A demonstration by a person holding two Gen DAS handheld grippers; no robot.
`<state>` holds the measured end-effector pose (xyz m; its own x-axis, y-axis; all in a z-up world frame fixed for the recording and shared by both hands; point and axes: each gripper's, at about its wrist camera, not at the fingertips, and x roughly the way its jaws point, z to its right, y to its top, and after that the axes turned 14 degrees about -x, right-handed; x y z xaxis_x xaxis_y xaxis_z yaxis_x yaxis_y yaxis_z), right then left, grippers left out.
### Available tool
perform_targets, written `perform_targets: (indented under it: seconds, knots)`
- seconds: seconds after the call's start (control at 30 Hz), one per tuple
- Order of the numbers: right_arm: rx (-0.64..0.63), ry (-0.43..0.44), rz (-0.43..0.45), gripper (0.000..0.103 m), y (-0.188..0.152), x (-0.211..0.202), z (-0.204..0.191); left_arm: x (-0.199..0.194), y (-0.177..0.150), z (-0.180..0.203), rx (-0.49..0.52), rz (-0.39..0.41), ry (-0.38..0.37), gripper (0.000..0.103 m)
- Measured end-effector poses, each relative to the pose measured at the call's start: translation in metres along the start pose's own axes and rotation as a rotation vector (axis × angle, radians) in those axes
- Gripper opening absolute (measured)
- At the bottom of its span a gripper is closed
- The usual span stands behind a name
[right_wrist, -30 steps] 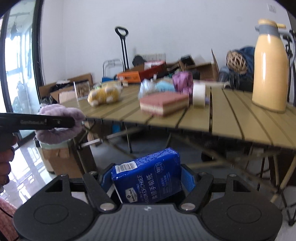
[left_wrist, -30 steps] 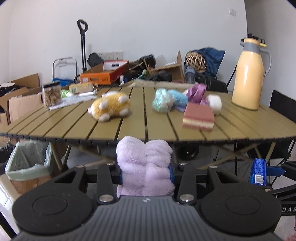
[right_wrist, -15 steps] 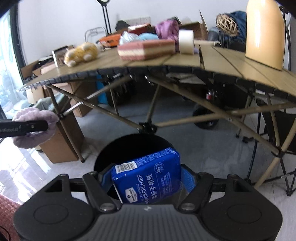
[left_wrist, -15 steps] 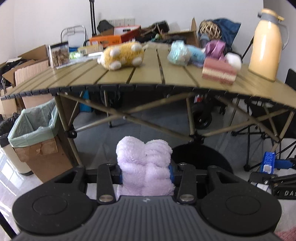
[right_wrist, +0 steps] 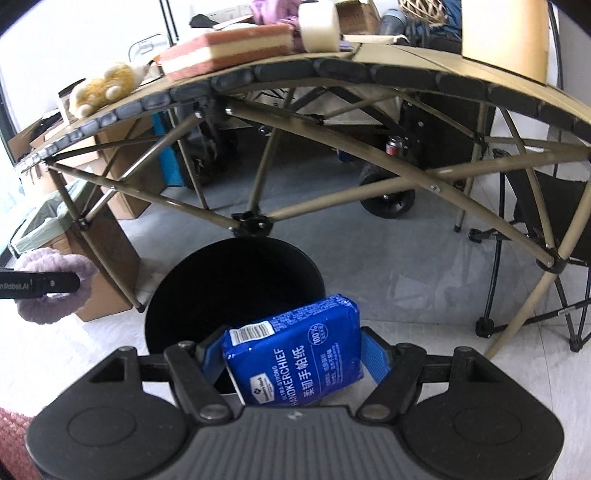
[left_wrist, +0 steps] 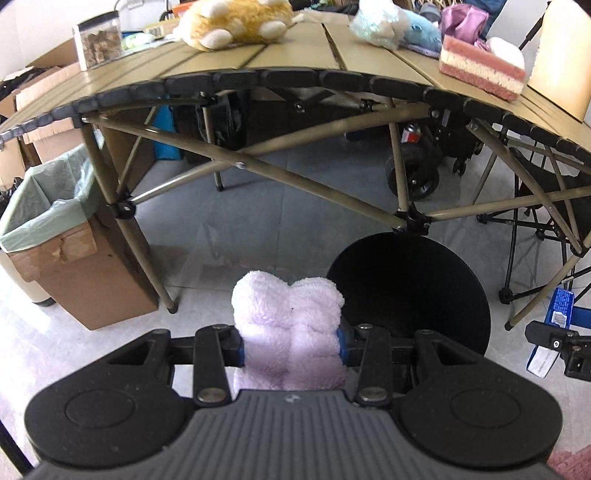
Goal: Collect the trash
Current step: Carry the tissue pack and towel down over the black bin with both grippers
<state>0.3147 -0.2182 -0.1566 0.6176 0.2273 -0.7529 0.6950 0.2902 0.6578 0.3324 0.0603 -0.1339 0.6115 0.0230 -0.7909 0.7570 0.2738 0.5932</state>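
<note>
My left tongs (left_wrist: 291, 345) are clamped on a fluffy lilac plush cloth (left_wrist: 290, 332), blue pads pressing both its sides. My right tongs (right_wrist: 291, 363) grip a blue plastic-wrapped handkerchief tissue pack (right_wrist: 295, 354), tilted, barcode end to the left. Both point down at the grey tiled floor. A round black trash bin (left_wrist: 410, 291) stands on the floor under the near edge of the counter (left_wrist: 295, 59), an olive slatted folding one. From the left wrist camera the bin sits just right of and beyond the plush; from the right wrist camera the tissue pack overlaps the bin's near right rim (right_wrist: 236, 295). On the far left, a cardboard box lined with a pale green bag (left_wrist: 55, 236) stands beside a counter leg. On the counter: a yellow plush toy (left_wrist: 236, 22), a pink and cream sponge block (left_wrist: 484, 68), a white tape roll (right_wrist: 318, 26).
</note>
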Motion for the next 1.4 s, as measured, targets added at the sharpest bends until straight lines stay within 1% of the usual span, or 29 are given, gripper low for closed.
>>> perform_targets:
  seconds: [0.33,0.87,1.17,1.4]
  knots:
    - [0.062,-0.023,-0.036,0.072,-0.009,0.009,0.025,0.024,0.004,0.04,0.017,-0.075,-0.001,0.041]
    - [0.139,-0.065,-0.065,0.072,-0.025,0.012,0.055,0.047,0.002,0.104,0.059,-0.138,-0.028,0.041]
    - [0.167,-0.082,-0.077,0.072,-0.034,0.012,0.068,0.056,0.0,0.129,0.072,-0.161,-0.04,0.041]
    - [0.184,-0.091,-0.085,0.072,-0.039,0.013,0.074,0.068,-0.003,0.141,0.074,-0.188,-0.028,0.041]
